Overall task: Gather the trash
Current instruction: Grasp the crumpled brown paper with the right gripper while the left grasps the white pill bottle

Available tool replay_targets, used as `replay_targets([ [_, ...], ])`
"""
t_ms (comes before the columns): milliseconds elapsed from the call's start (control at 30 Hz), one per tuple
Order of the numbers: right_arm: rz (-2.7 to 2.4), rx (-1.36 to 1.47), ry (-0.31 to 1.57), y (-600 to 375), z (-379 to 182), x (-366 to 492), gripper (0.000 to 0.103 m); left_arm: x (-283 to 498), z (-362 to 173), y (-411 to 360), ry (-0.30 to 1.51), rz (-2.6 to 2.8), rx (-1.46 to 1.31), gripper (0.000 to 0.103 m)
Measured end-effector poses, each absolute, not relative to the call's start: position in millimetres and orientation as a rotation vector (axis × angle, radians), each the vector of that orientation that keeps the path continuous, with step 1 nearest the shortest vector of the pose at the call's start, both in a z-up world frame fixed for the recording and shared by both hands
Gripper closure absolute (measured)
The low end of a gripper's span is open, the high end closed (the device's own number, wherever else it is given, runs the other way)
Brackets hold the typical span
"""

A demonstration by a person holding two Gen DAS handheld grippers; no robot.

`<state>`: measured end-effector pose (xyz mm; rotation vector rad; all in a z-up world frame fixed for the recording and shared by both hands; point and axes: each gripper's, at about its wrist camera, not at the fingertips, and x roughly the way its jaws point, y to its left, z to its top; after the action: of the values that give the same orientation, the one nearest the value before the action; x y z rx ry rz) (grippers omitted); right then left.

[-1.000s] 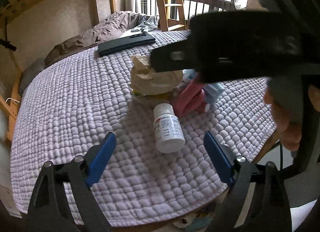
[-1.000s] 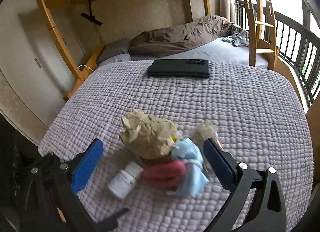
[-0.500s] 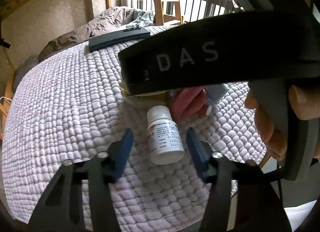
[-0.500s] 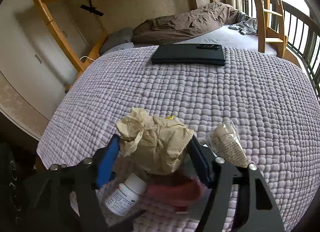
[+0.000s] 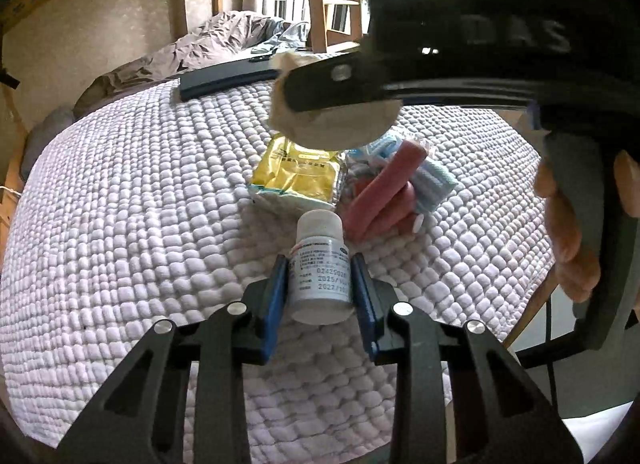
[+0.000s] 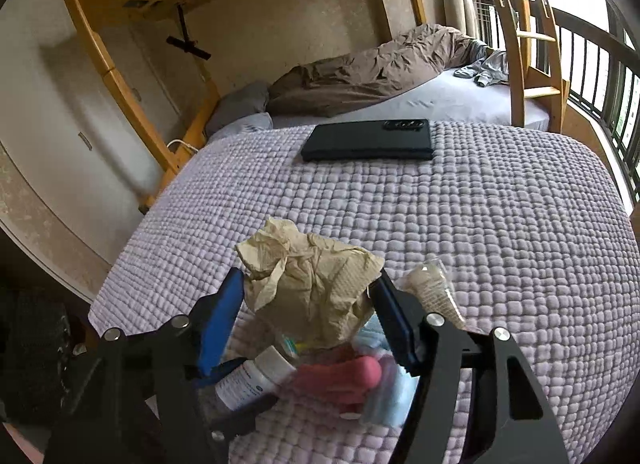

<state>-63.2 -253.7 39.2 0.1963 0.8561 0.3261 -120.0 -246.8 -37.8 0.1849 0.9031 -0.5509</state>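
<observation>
My left gripper (image 5: 320, 276) is shut on a white pill bottle (image 5: 320, 264) that lies on the lilac quilted cover (image 5: 120, 224). My right gripper (image 6: 310, 304) is shut on a crumpled brown paper wad (image 6: 312, 292) and holds it above the pile; the wad also shows in the left wrist view (image 5: 340, 128). Below it lie a yellow foil packet (image 5: 298, 176), a pink tube-shaped wrapper (image 5: 384, 196) and a blue face mask (image 5: 432, 180). The bottle also shows in the right wrist view (image 6: 252, 380).
A clear wrapper with a beige cone (image 6: 432, 292) lies right of the pile. A black phone (image 6: 368, 140) lies at the far edge of the cover. Beyond stand a bed with a brown duvet (image 6: 360, 76) and a wooden ladder (image 6: 528, 36).
Both grippers closed from wide open. The left one moved in and clamped the pill bottle. The right one clamped the paper wad and lifted it, uncovering the yellow packet.
</observation>
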Motion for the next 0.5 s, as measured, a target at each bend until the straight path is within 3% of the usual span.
replay_targets([
  [500,0.313,0.21,0.829,-274.4,52.4,-114.9,0.042,-142.3,-24.7,-205.3,0.906,-0.532,0.132,0.069],
])
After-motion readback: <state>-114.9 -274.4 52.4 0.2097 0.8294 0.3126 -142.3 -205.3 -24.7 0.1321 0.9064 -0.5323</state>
